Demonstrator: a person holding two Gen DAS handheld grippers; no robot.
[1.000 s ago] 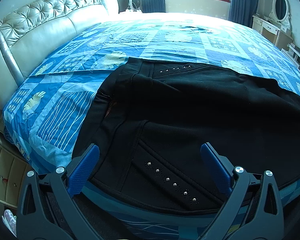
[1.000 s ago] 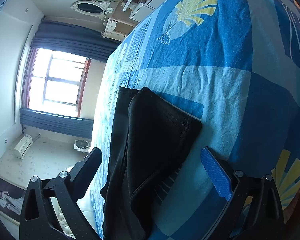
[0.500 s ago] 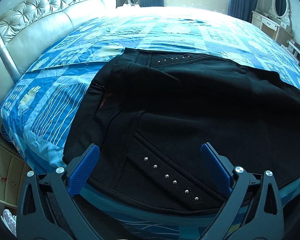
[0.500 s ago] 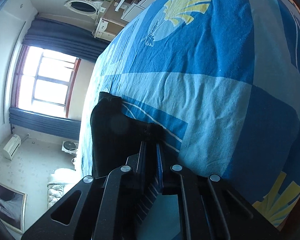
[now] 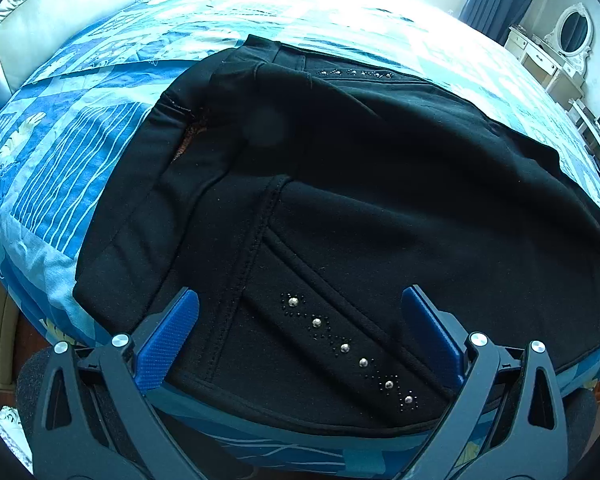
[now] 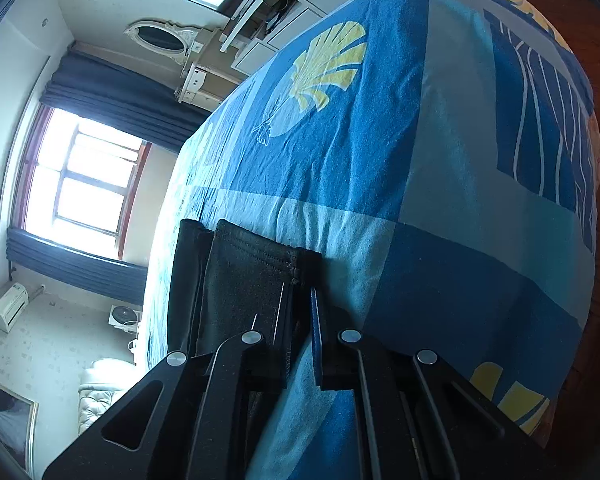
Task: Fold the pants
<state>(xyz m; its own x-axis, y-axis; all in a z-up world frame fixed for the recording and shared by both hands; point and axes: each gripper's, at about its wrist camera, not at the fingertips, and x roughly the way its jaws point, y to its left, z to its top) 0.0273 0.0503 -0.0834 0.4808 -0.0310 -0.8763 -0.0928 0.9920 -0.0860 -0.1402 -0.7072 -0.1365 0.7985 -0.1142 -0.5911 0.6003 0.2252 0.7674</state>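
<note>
Black pants (image 5: 340,184) lie spread on the blue patterned bedspread (image 5: 72,152) of the bed. Left claw (image 5: 300,332) hangs over the studded waist, jaws apart. Right claw (image 6: 300,316) is clamped on the leg hem (image 6: 256,256).

A bedroom in a home. A large bed (image 5: 100,92) covered by a blue patchwork bedspread (image 6: 440,168) with shell motifs fills most of both views; a cream tufted headboard (image 5: 60,4) stands at its left side in the left wrist view. A white dressing table (image 5: 548,68) with an oval mirror (image 5: 574,28) stands against the wall. Dark blue curtains (image 6: 112,96) frame a bright window (image 6: 84,184), and an air conditioner (image 6: 10,306) is mounted on the wall.
</note>
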